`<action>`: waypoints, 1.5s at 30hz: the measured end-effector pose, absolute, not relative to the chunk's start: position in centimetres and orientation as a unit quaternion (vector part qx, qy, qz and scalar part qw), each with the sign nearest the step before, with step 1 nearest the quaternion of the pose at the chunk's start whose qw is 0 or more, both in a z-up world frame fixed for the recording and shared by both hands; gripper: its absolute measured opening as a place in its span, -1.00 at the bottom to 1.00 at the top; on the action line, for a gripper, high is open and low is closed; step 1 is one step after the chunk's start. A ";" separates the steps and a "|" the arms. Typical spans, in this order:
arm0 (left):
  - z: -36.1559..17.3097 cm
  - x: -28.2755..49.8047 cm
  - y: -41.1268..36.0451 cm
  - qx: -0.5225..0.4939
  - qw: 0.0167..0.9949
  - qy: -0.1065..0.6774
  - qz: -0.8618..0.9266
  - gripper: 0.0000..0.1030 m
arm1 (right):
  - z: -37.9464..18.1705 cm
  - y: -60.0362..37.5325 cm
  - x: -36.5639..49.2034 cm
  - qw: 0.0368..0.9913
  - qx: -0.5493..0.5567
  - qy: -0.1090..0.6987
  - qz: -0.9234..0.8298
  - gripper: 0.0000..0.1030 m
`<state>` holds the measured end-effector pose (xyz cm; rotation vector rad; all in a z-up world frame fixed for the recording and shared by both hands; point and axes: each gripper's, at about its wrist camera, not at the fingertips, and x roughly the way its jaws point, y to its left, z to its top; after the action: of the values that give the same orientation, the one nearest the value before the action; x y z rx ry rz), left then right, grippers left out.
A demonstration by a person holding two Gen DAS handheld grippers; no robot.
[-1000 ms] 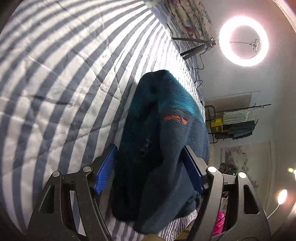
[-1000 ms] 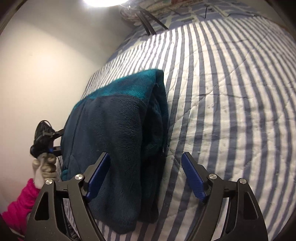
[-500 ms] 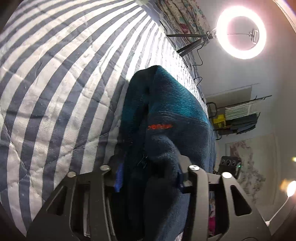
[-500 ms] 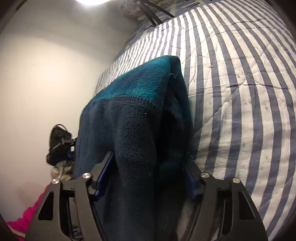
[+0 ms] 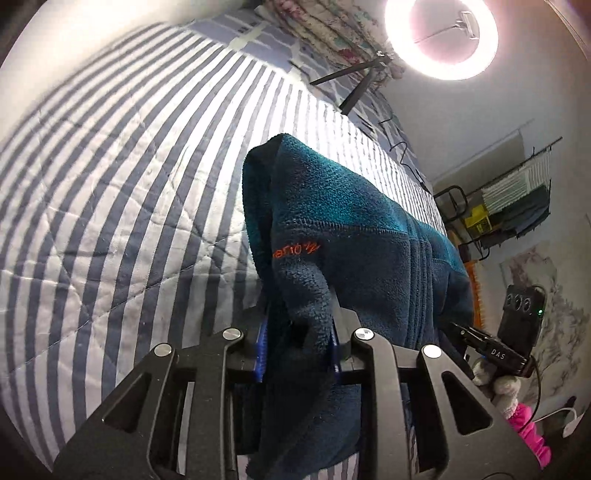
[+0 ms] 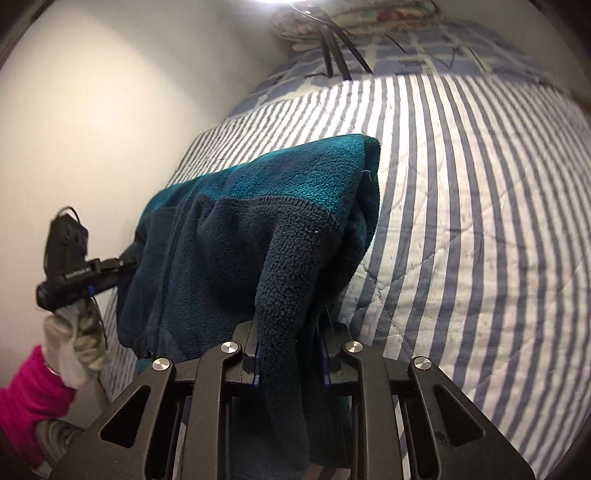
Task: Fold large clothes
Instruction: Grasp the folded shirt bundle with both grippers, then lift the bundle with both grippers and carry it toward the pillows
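A folded dark blue and teal fleece jacket (image 5: 354,236) with an orange logo lies on the striped quilt (image 5: 110,192), its near edge lifted. My left gripper (image 5: 297,347) pinches a thick fold of that edge between its blue pads, jaws still closing. In the right wrist view the same fleece jacket (image 6: 258,221) rises from the striped quilt (image 6: 461,206). My right gripper (image 6: 290,354) squeezes the other near corner, jaws also closing. Each gripper shows in the other's view at the jacket's far side: right gripper (image 5: 480,343), left gripper (image 6: 110,266), their tips hidden by cloth.
A lit ring light (image 5: 441,33) on a black tripod (image 5: 354,85) stands at the bed's head by floral pillows (image 5: 332,33). A drying rack (image 5: 513,199) stands beyond the bed. A gloved hand with a pink sleeve (image 6: 33,391) holds the other tool near a white wall (image 6: 110,110).
Both grippers went from wide open around the jacket's near edge to clamped on it. Both have risen, lifting the near edge off the quilt.
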<state>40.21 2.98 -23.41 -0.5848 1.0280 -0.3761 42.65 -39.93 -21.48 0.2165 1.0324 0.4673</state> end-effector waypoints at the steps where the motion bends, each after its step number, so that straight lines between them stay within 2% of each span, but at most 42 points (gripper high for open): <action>1: -23.0 40.0 2.7 -0.269 0.816 0.481 -0.177 -0.55 | -21.0 -39.6 42.4 0.841 0.094 0.486 0.220 -0.62; 9: -19.9 41.0 -1.7 -0.243 0.823 0.473 -0.199 -0.55 | -17.9 -40.5 40.9 0.855 0.067 0.470 0.210 -0.63; 20: -16.7 46.3 -14.0 -0.196 0.824 0.458 -0.270 -0.55 | -13.6 -50.4 41.1 0.885 0.046 0.436 0.154 -0.64; 34: -16.2 57.9 -30.6 -0.213 0.811 0.424 -0.342 -0.56 | -9.7 -65.1 48.7 0.920 0.040 0.387 0.056 -0.64; 45: -18.1 67.4 -43.0 -0.201 0.807 0.419 -0.364 -0.56 | -11.3 -74.8 57.7 0.927 0.054 0.370 -0.003 -0.64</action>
<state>67.37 -43.00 -18.14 -0.4306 0.8961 -0.7779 57.66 -74.76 -11.35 0.1116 0.7587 -0.0070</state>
